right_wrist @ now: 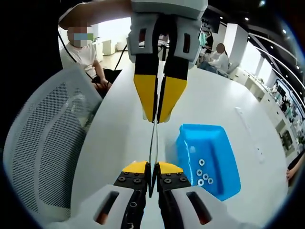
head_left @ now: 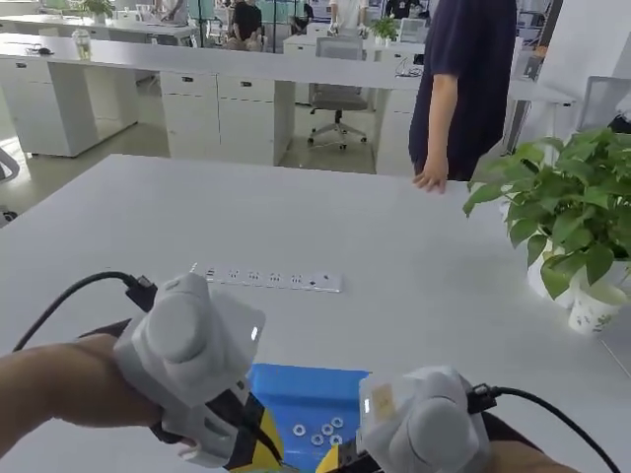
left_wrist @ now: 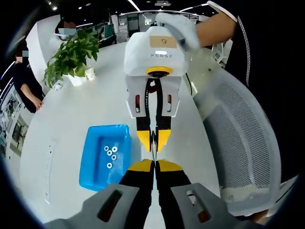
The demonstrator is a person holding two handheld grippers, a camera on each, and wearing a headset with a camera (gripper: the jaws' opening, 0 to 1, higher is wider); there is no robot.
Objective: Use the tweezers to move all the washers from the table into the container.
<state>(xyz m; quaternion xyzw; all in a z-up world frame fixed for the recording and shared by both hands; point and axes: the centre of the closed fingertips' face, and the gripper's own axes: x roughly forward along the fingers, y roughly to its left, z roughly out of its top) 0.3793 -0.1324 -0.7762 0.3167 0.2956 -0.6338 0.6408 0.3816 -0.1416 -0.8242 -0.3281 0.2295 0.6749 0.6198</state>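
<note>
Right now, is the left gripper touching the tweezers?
Touching. In the right gripper view the tweezers run from the right gripper's shut jaws up into the left gripper's yellow jaws, which clamp their far end with no gap.

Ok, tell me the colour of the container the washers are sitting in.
The container is bright blue, clearest in the right gripper view.

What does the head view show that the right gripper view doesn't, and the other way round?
Head view: a potted plant standing on the table's right side. Right gripper view: thin tweezers pinched at either end by the right claw and the left claw, which face each other, plus a mesh chair back. Both: the blue container holding several washers, on the white table.
</note>
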